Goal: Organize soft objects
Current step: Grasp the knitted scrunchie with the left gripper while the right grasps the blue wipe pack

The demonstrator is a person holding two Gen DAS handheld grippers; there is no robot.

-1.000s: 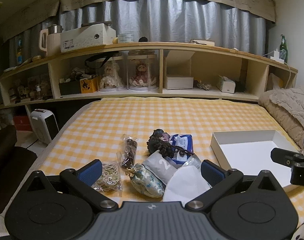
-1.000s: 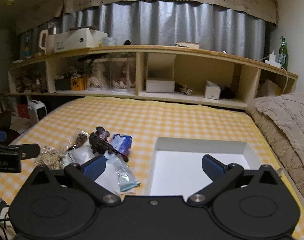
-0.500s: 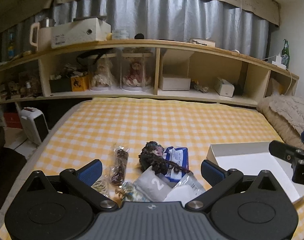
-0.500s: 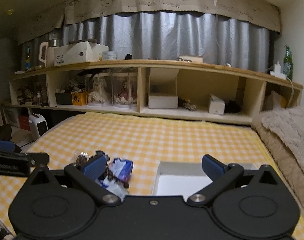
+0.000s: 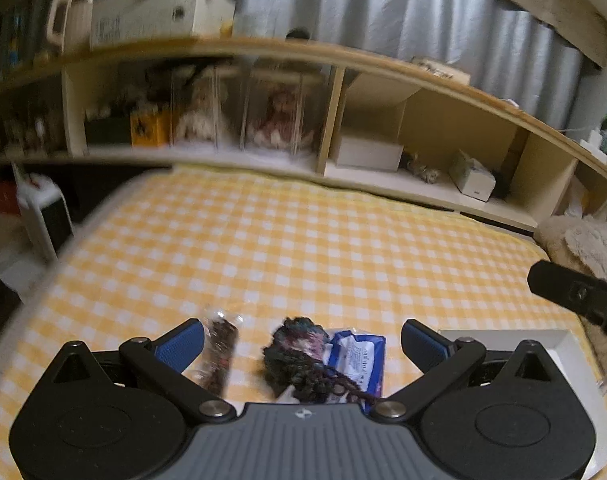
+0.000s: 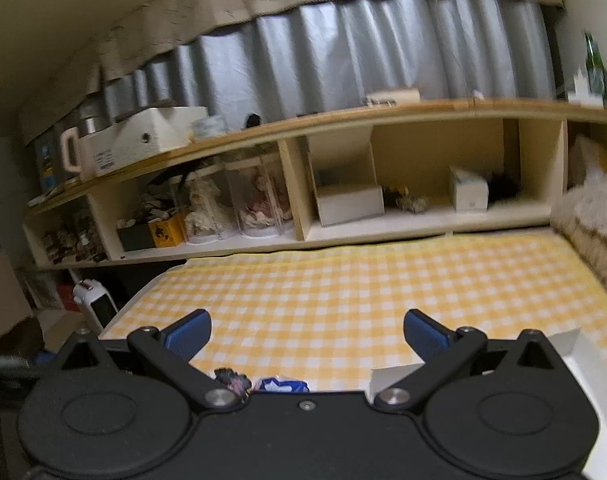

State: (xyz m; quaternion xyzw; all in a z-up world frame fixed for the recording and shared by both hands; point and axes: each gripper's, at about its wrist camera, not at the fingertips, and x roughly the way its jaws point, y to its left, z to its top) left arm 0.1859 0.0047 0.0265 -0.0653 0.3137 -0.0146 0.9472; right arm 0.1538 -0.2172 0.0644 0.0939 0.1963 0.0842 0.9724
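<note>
Your left gripper [image 5: 301, 342] is spread wide with nothing in it; right gripper [image 6: 307, 332] same deal; the dark yarn ball [image 5: 299, 350] sits on the checked bedspread [image 5: 303, 248] near you, blue packet [image 5: 361, 356] touching its right; white box [image 5: 559, 344] further right

Both tongs are tilting up and away from the pile

The left tongs [image 5: 301, 340] are lifting their view, so the floral pouch, white packet and bag of chains seen a second ago are dropping below the frame, leaving only the clear bag [image 5: 220, 354], dark yarn bundle [image 5: 299, 354] and blue packet [image 5: 359, 354]. The right tongs [image 6: 307, 330] are rolling and rising; the white box [image 6: 579, 354] is sliding to the lower corner.
</note>
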